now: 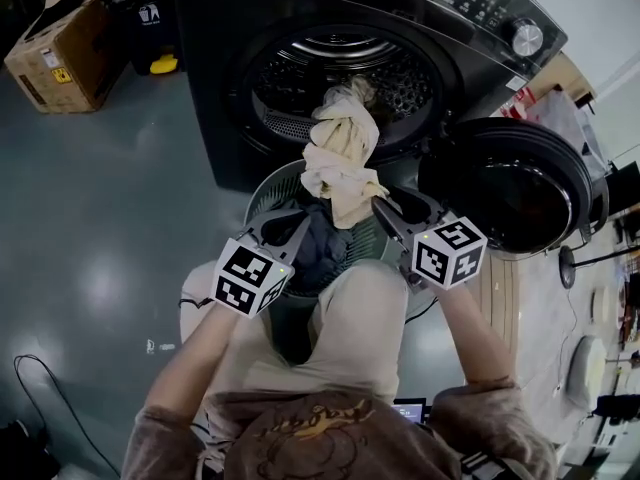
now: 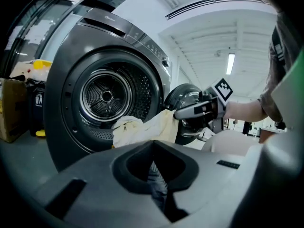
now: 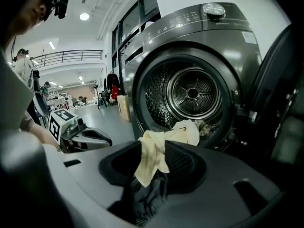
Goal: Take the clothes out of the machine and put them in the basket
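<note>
Nearest, over the near rim of the basket (image 1: pixel 262 196): left tongs (image 1: pixel 288 224), tips closed together, aimed across the basket toward the machine. Dark striped fabric visible through the hollow behind those tips (pinched or merely lying beneath, cannot tell). Over the basket's right side, level with them: right tongs (image 1: pixel 385 208), parted only a little, a corner of the cream cloth (image 1: pixel 340 153) hanging loose through the gap rather than squeezed. Inside the basket, under both tongs: dark clothes (image 1: pixel 322 246), heaped. Cream cloth stretched long and narrow, long axis running from the basket straight to the drum (image 1: pixel 340 68), lower end draped over the dark heap, upper end lodged at the drum's mouth. Beyond the basket: the machine (image 1: pixel 215 88), dark grey, its round door (image 1: pixel 510 183) swung open to the basket's right. Farthest, off to the basket's left on the floor (image 1: pixel 110 198): a cardboard box (image 1: pixel 60 53).
</note>
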A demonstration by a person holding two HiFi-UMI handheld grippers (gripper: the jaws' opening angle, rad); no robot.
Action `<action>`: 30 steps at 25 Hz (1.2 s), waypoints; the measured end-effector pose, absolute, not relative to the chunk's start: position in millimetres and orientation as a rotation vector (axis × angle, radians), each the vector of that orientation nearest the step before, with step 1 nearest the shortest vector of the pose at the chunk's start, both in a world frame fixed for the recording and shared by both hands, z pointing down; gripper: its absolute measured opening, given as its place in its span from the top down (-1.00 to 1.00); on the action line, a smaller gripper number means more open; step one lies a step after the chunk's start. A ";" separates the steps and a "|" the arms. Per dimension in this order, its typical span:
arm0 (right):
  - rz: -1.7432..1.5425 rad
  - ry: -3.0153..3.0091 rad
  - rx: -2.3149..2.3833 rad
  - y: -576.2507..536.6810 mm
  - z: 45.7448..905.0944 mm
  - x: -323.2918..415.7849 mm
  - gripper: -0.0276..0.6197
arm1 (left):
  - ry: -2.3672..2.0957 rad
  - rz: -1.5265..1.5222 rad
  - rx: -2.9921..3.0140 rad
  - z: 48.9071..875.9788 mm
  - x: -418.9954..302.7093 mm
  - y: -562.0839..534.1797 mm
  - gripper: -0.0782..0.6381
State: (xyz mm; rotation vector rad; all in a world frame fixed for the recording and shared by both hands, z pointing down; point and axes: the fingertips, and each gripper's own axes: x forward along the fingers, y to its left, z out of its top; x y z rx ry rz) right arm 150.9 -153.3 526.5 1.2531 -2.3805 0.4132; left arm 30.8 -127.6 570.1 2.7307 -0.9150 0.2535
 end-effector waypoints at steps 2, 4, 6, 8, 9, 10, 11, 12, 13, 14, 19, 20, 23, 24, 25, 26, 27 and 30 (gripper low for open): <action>0.383 -2.366 1.260 -162.0 526.4 152.0 0.26 | -0.915 0.253 2.731 570.5 30.4 -128.6 0.77; 0.346 -2.360 1.258 -175.7 528.3 153.9 0.22 | -0.920 0.252 2.729 571.1 29.6 -130.0 0.76; 0.335 -2.349 1.251 -196.0 537.1 155.3 0.17 | -0.926 0.256 2.725 572.3 28.5 -130.8 0.76; 0.345 -2.325 1.251 -221.6 550.6 156.3 0.06 | -0.930 0.263 2.723 573.3 28.3 -130.5 0.76; 0.356 -2.311 1.254 -235.7 557.7 156.7 0.02 | -0.931 0.265 2.723 573.7 28.6 -130.1 0.76; 0.368 -2.299 1.258 -250.2 564.6 156.8 -0.04 | -0.931 0.268 2.722 573.9 29.1 -129.7 0.76; 0.378 -2.286 1.264 -265.1 570.6 156.4 -0.06 | -0.931 0.271 2.722 574.2 29.4 -129.4 0.76; 0.382 -2.274 1.271 -280.3 575.7 155.8 -0.10 | -0.933 0.275 2.722 574.4 29.6 -129.3 0.76; 0.380 -2.261 1.280 -295.6 579.6 155.2 -0.11 | -0.935 0.278 2.721 574.6 29.8 -129.3 0.76; 0.375 -2.251 1.290 -310.5 582.6 154.7 -0.14 | -0.939 0.281 2.721 574.6 30.2 -129.5 0.76; 0.368 -2.154 1.322 -366.7 602.7 155.2 -0.21 | -0.948 0.287 2.716 575.3 32.8 -130.7 0.76; 0.368 -2.125 1.327 -375.2 608.3 155.9 -0.21 | -0.949 0.289 2.714 575.3 32.5 -131.0 0.76; 0.390 -2.030 1.358 -395.3 623.5 162.6 -0.21 | -0.955 0.297 2.710 575.2 31.9 -132.3 0.76; 0.397 -2.002 1.361 -398.8 627.7 165.0 -0.20 | -0.955 0.300 2.709 575.5 32.0 -132.7 0.76; 0.404 -1.982 1.358 -400.8 631.4 166.1 -0.21 | -0.956 0.302 2.707 576.0 31.9 -133.1 0.76; 0.409 -1.970 1.353 -401.9 634.2 166.2 -0.21 | -0.958 0.304 2.704 576.8 31.3 -133.6 0.76; 0.414 -1.965 1.347 -402.5 636.0 165.6 -0.20 | -0.960 0.307 2.701 577.5 30.6 -134.1 0.76; 0.420 -1.974 1.319 -401.4 638.1 161.5 -0.08 | -0.968 0.310 2.694 578.7 28.8 -135.2 0.76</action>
